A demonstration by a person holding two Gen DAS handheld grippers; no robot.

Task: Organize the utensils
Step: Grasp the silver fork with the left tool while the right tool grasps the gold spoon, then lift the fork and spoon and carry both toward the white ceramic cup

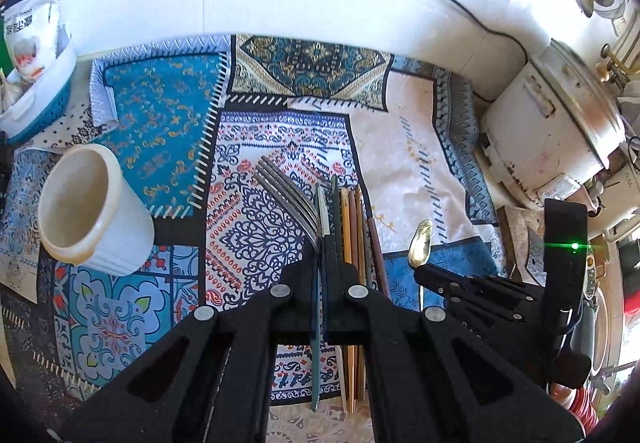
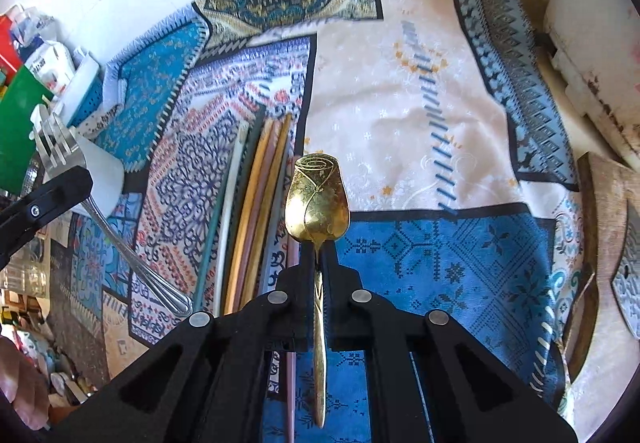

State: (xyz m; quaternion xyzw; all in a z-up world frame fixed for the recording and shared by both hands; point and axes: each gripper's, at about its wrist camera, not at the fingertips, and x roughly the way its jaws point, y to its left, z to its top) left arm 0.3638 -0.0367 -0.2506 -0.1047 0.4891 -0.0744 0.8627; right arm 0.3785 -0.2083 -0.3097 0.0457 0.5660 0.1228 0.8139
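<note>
While both utensils hang clear of the patterned patchwork cloth (image 1: 168, 115), the risk is a slip. The left tongs (image 1: 320, 243) are clamped on the silver metal fork (image 1: 286, 195) by its neck, long handle hanging free; any swing could twist it loose. The right tongs (image 2: 319, 249) pinch the engraved gold spoon (image 2: 318, 199) just below its bowl. The ribbed white ceramic cup (image 1: 90, 209) stands left of the coloured chopsticks (image 1: 352, 219) lying on the cloth; a tilted entry could catch its rim and tip it.

Black angular left gripper (image 1: 320, 243), silver round screws, right gripper (image 2: 319, 255) alike
</note>
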